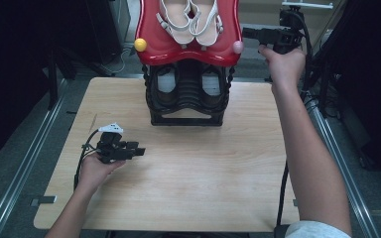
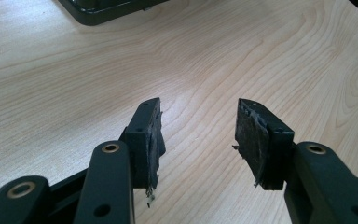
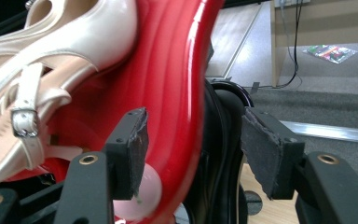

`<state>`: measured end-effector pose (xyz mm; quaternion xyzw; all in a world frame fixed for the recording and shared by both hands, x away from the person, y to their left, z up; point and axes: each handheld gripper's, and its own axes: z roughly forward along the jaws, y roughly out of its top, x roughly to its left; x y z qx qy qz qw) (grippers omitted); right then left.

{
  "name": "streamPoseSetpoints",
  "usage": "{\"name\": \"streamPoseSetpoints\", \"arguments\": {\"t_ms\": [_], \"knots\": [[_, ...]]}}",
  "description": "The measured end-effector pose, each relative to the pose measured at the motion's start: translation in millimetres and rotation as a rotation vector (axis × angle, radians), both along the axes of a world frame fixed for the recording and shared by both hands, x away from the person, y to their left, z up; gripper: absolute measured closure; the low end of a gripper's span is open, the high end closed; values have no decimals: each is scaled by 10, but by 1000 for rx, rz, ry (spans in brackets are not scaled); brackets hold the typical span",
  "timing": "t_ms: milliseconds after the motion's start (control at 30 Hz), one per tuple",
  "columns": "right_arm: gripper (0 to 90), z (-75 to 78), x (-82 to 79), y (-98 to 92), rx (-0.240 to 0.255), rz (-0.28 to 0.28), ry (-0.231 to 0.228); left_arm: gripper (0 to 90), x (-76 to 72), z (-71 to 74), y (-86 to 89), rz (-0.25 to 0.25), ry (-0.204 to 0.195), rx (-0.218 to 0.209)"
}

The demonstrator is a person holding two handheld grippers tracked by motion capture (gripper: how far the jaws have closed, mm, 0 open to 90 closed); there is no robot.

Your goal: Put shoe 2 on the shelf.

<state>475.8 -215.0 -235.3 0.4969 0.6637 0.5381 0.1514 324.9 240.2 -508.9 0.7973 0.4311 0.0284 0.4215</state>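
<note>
At the table's far edge stands a black shoe rack with a red top shelf carrying a pair of white sandals. The right gripper is at the shelf's right front corner, jaws apart around the red rim, with the pink knob just behind one pad and not clamped. The left gripper rests near the table's left edge, jaws apart over bare wood.

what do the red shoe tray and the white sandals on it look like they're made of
Red tray: likely moulded plastic, glossy; it shows bright highlights and smooth ridges. White sandals: probably leather or a synthetic look-alike, with a pearly sheen, and a metal-looking buckle on the strap.
</note>
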Motion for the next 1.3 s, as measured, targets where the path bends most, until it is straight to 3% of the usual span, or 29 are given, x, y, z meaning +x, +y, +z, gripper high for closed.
{"name": "streamPoseSetpoints", "arguments": {"t_ms": [233, 700, 1300], "knots": [[422, -134, -49, -119, 6, -3, 8, 510, -5, -5, -20, -4, -4, 5], [413, -576, -132, -290, 9, -5, 56, 508, -6, -10, -32, -3, -8, 4], [404, -1321, -469, -330, 29, 71, 116, 492, -4, -16, -54, -12, -3, -1]]}}
